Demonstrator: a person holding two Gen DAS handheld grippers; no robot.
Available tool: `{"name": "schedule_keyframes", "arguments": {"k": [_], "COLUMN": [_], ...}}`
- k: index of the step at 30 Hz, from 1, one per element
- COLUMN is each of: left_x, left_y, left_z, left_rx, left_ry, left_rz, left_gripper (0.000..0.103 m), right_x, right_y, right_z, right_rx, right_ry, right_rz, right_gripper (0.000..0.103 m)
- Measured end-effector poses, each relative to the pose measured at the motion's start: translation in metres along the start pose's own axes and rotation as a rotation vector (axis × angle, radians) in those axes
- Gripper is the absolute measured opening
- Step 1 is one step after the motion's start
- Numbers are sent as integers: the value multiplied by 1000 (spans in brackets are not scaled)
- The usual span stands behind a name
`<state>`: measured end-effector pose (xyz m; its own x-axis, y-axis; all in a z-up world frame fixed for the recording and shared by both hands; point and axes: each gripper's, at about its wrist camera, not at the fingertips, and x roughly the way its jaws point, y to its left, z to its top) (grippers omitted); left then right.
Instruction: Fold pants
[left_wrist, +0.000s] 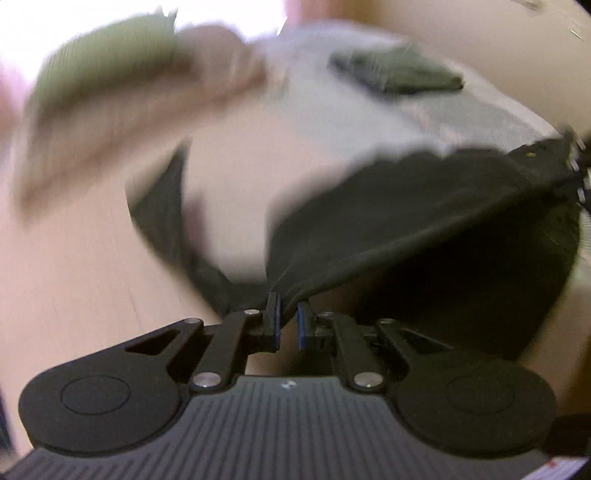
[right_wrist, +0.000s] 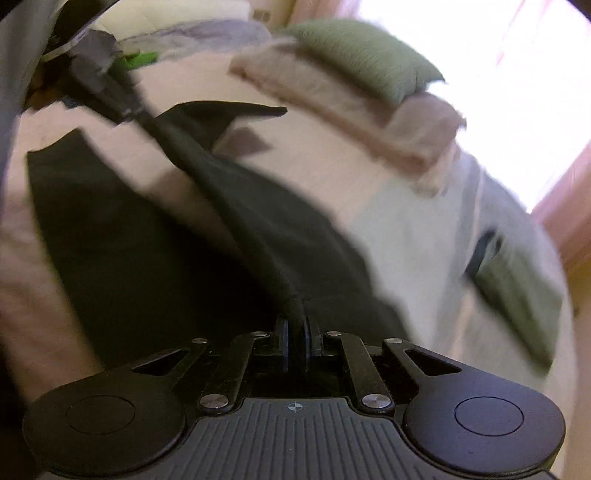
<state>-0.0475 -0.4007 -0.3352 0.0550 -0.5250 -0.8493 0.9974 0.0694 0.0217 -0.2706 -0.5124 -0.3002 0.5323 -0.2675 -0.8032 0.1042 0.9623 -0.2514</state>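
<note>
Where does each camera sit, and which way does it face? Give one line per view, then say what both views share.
Left wrist: sits behind the left gripper, looking along its fingers at the black pants and bed; the other gripper shows at far right.
Right wrist: sits behind the right gripper, facing the taut pants, the left gripper and a green pillow.
Shared: pants, bed, pillows.

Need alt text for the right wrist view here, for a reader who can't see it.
The right gripper is shut on a bunched edge of black pants, which stretch taut up and left to the other gripper over a pale bed. A green pillow lies behind; the picture is motion-blurred.
</note>
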Motion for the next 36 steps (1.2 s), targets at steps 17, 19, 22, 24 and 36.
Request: {"name": "schedule_keyframes", "arguments": {"k": [17, 19, 22, 24, 36], "left_x": [31, 53, 90, 113, -40], "left_y": [69, 74, 68, 62, 150], "left_z": [-9, 2, 18, 21, -105], "left_rx": [-361, -360, -260, -158, -1014], "left_ry": [-14, -10, 38, 101, -110], "left_rz": [191, 240, 268, 318, 364], "left_gripper": [59, 59, 58, 48, 5], "right_x": [-20, -21, -26, -25, -56], "right_y": [-103, -114, -128, -132, -138], "right_z": [-160, -179, -202, -208, -235], "right_rx": [1458, 1588, 1678, 1697, 1729], "right_ry": [94, 71, 32, 27, -134], "right_rz": [-315, -370, -415, -432, -235], "right_gripper": [55, 55, 55, 55, 55]}}
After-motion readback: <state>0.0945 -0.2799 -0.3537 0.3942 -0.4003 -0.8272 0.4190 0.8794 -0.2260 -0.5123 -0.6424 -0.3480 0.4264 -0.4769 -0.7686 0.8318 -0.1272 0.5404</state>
